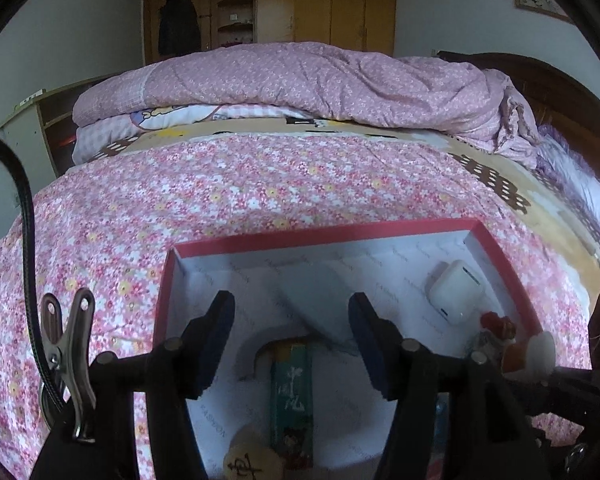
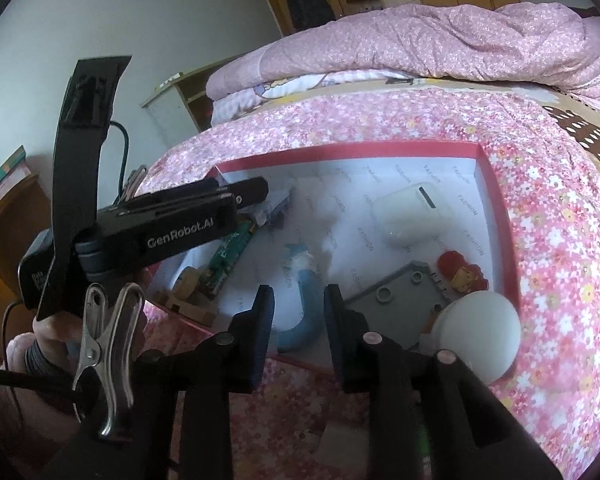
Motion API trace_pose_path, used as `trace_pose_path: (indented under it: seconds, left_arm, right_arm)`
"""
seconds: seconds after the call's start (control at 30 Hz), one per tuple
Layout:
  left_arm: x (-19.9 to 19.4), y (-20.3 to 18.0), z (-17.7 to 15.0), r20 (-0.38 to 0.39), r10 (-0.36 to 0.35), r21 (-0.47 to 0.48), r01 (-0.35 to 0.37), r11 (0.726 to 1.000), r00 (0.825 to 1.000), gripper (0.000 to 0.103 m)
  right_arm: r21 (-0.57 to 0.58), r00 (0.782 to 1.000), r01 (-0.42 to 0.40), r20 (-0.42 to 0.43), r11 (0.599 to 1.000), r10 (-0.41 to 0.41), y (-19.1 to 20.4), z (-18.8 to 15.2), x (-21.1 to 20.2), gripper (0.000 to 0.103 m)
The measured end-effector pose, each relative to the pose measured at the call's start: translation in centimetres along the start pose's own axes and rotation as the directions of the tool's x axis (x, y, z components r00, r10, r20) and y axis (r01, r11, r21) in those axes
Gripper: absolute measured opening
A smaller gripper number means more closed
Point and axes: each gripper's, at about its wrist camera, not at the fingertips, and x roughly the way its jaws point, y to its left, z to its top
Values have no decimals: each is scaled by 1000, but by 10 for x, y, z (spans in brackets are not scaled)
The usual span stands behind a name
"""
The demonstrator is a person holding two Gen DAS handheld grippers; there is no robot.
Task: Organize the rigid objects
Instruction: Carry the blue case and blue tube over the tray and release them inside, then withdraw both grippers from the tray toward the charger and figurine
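A red box [image 1: 320, 236] lined with white paper lies on the flowered bedspread. My left gripper [image 1: 292, 336] hangs open over its left part, above a flat green strip [image 1: 292, 400] and a wooden disc [image 1: 248, 464]; nothing is between its pads. A white earbud case [image 1: 456, 292] lies at the box's right. In the right wrist view, my right gripper [image 2: 299, 332] stands slightly open at the box's [image 2: 496, 216] near edge. A blue curved piece [image 2: 304, 312] lies just beyond the gap, and the pads do not press on it. Beside it are a grey studded plate [image 2: 404, 296], a red-haired figure [image 2: 460, 276] and a white dome [image 2: 480, 332].
A folded pink quilt [image 1: 300, 80] lies across the far side of the bed, with a wooden wardrobe [image 1: 332, 4] behind it and a dark headboard [image 1: 560, 92] at the right. A hand [image 2: 52, 328] holds the left gripper [image 2: 256, 196]. Wooden pieces [image 2: 188, 292] sit in the box's near left corner.
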Motion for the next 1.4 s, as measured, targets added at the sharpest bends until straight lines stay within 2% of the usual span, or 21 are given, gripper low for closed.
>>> trace_pose_path:
  seconds: [0.2, 0.33, 0.73, 1.4]
  left_arm:
    - [-9, 2, -4, -2, -7, -14, 7, 1000, 1000, 63]
    - [-16, 1, -9, -10, -12, -13, 12, 1000, 1000, 63]
    - [-37, 0, -28, -29, -27, -31, 26, 999, 999, 63]
    - [-72, -6, -72, -62, -37, -34, 35, 999, 997, 63]
  right_arm:
    - [-6, 1000, 11, 12, 1000, -11, 4, -3, -7, 30]
    - [0, 1000, 12, 23, 1000, -12, 5, -5, -14, 35]
    - [1, 999, 32, 39, 999, -32, 9, -20, -35, 35]
    - [53, 993, 115, 19, 992, -116, -9, -68, -71, 35]
